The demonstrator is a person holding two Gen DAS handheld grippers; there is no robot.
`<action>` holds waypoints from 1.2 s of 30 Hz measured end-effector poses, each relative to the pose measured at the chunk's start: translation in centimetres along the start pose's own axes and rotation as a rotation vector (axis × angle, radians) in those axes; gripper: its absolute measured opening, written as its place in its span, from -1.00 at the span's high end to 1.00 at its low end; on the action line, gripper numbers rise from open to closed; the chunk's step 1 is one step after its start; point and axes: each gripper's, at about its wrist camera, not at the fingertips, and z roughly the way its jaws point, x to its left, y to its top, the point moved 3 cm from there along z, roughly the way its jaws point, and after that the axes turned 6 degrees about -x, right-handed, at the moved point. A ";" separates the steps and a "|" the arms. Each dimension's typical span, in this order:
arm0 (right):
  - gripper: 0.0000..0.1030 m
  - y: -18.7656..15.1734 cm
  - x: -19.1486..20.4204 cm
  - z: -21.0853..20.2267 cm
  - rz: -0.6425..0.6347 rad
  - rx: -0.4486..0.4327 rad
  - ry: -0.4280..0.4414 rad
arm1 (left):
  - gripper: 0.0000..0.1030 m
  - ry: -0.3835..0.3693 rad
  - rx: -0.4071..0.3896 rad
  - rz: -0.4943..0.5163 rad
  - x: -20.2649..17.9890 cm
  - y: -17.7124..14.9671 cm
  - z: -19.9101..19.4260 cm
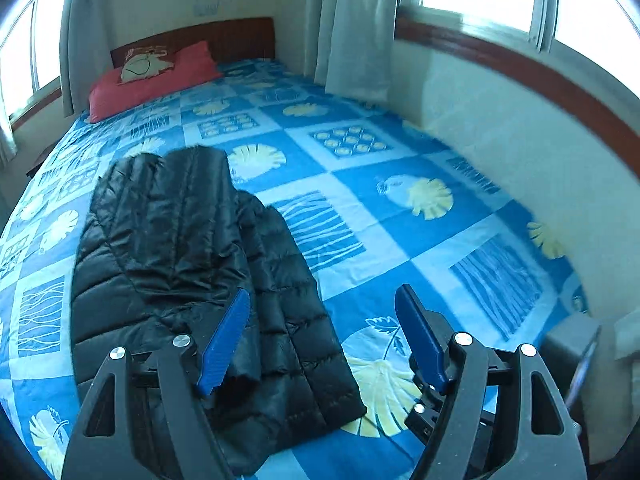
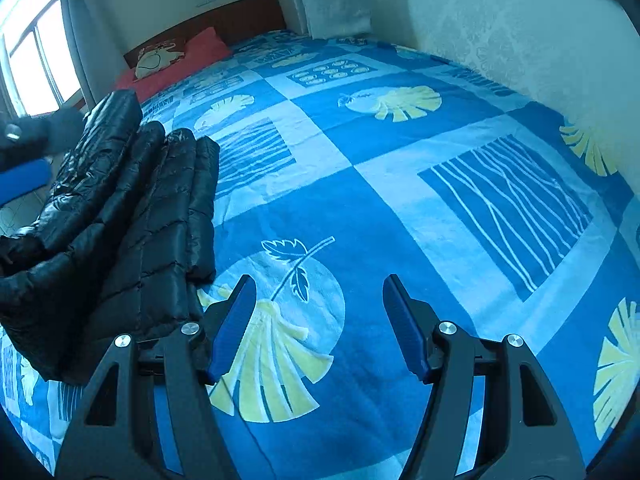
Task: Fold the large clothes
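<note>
Lying folded on one bed (image 1: 360, 168), one black jacket (image 1: 192, 272), seemingly untouched, beside two wide-spread, empty grippers: left gripper (image 1: 324, 300), right gripper (image 2: 320, 286).

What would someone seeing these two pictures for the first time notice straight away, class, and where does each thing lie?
The shiny black quilted puffer jacket stands out first, lying folded on the near left part of the bright blue patchwork bedspread with pale yellow leaf prints. Next comes the red pillow at the far end against the dark wooden headboard. Close to the lens, both blue-padded grippers, left gripper and right gripper, stand open and empty.
</note>
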 end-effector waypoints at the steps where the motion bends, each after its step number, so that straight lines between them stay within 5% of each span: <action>1: -0.27 0.1 0.2 -0.2 -0.002 -0.004 0.002 | -0.44 0.003 -0.009 -0.009 0.6 0.3 -0.8; 6: -0.27 1.3 2.1 -1.1 -0.027 -0.025 0.027 | -0.44 0.073 -0.057 -0.035 4.4 0.8 -3.5; 12: -0.29 4.3 6.2 -1.7 -0.023 -0.052 0.121 | -0.44 0.246 -0.104 -0.109 13.4 0.5 -5.7; 14: -0.36 5.4 7.6 -1.6 -0.015 -0.055 0.169 | -0.44 0.304 -0.099 -0.134 16.3 -0.1 -5.8; 15: -0.57 6.2 8.7 -1.3 -0.007 -0.052 0.203 | -0.44 0.331 -0.093 -0.157 18.0 -0.6 -5.7; 19: -0.62 7.8 12.6 1.5 -0.019 0.021 0.299 | -0.44 0.359 -0.059 -0.263 22.9 -2.9 -5.0; 24: -0.61 7.0 16.3 6.5 -0.070 0.186 0.315 | -0.44 0.331 -0.008 -0.361 26.4 -6.4 -3.7; 26: 0.17 6.6 16.8 7.2 -0.071 0.212 0.359 | -0.43 0.287 -0.001 -0.405 26.8 -7.3 -3.3; 28: 0.42 7.1 16.4 7.0 -0.083 0.184 0.353 | -0.44 0.246 -0.013 -0.420 26.7 -7.4 -3.2; 33: 0.46 7.2 12.1 8.9 -0.048 0.170 0.277 | -0.44 0.175 -0.025 -0.390 24.6 -7.0 -1.6; 36: 0.44 5.8 9.8 11.0 0.018 0.203 0.315 | -0.44 0.138 0.007 -0.393 23.3 -7.5 0.4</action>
